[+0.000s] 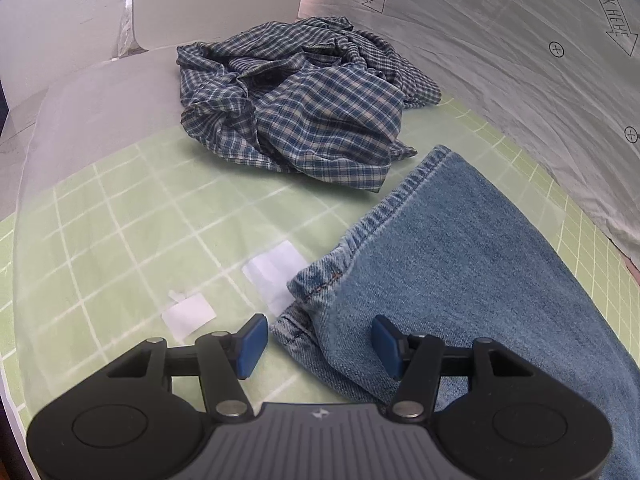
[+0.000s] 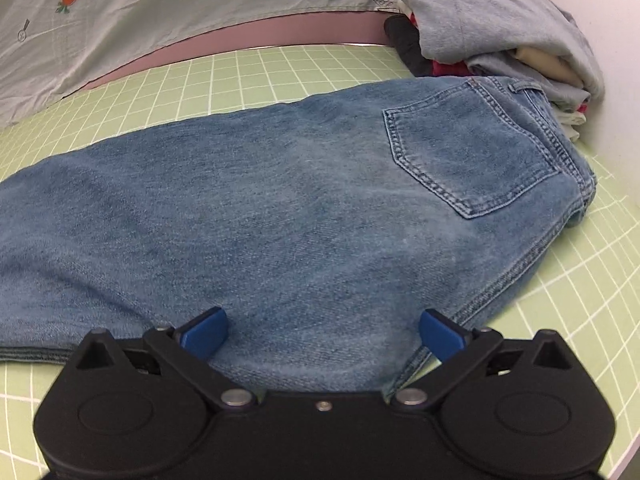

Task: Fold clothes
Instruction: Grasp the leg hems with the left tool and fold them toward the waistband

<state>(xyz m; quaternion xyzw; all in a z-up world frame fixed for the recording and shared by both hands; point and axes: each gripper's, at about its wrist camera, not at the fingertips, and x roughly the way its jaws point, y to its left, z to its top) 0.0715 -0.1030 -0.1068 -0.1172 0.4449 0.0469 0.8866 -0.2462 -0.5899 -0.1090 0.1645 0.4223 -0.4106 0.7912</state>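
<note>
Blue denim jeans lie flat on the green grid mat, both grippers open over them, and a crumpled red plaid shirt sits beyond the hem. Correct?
Not quite: the crumpled plaid shirt is blue and white, not red, as the left wrist view shows. The rest holds: blue denim jeans lie flat on the green grid mat, with the left gripper and right gripper open over them.

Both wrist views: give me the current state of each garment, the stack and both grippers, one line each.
jeans: laid flat on the green grid mat, back pocket up, legs doubled together.
plaid shirt: crumpled heap, unfolded.
pile of clothes: stacked beyond the jeans' waistband.
left gripper: open, over the jeans' hem.
right gripper: open, over the jeans' seat.
</note>
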